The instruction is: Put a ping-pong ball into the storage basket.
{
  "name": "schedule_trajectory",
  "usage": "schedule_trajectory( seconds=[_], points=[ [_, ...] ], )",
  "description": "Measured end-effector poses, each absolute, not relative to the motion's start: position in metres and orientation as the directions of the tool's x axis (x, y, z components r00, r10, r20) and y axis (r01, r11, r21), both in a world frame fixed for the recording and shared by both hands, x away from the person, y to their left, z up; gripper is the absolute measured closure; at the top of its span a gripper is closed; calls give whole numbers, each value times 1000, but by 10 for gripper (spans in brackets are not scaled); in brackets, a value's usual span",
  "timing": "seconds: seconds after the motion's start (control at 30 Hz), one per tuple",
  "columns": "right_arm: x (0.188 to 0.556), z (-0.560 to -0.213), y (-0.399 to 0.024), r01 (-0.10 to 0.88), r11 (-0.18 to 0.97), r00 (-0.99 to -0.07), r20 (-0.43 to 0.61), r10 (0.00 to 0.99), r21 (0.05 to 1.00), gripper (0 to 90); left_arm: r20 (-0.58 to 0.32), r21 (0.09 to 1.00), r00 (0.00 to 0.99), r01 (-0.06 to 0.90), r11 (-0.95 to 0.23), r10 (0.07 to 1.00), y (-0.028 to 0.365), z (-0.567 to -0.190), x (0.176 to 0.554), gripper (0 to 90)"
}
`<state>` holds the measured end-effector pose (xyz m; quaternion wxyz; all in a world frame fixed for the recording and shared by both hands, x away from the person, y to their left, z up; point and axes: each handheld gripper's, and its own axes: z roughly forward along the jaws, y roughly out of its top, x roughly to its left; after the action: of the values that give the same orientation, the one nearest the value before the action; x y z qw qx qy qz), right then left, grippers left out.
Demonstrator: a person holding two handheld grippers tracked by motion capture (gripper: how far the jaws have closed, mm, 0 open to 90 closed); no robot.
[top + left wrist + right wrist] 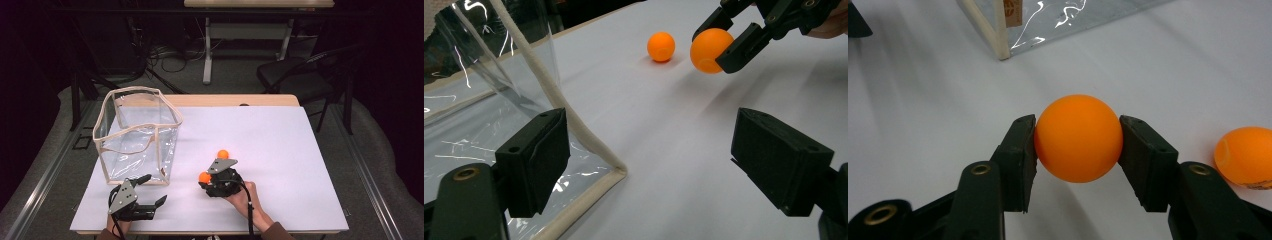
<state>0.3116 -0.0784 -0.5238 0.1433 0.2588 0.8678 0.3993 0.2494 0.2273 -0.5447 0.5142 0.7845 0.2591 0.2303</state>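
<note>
My right gripper [1078, 137] is shut on an orange ball [1078, 138], its two pads pressing the ball's sides just above the white table. From the high view this held ball [204, 177] is at the gripper's [206, 179] left tip, near the table's front middle. A second orange ball [223, 154] [1245, 156] [661, 47] lies loose on the table just beyond it. My left gripper [153, 190] [651, 165] stands open with nothing between its jaws, at the front corner of a clear plastic bag [137, 135] [499, 90]. It looks toward the held ball [710, 50].
The clear bag with a cream trim stands open-topped on the left of the white table [280, 135]. A black chair [300, 75] and another table's legs stand on the floor beyond the far edge.
</note>
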Motion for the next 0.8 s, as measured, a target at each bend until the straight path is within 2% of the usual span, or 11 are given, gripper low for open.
schedule_trajectory(
  seconds=[0.8],
  points=[
    [321,-512,-99,352,507,-784,-48,619,787,507,93,925,760,173,-338,643,227,-545,250,159]
  ],
)
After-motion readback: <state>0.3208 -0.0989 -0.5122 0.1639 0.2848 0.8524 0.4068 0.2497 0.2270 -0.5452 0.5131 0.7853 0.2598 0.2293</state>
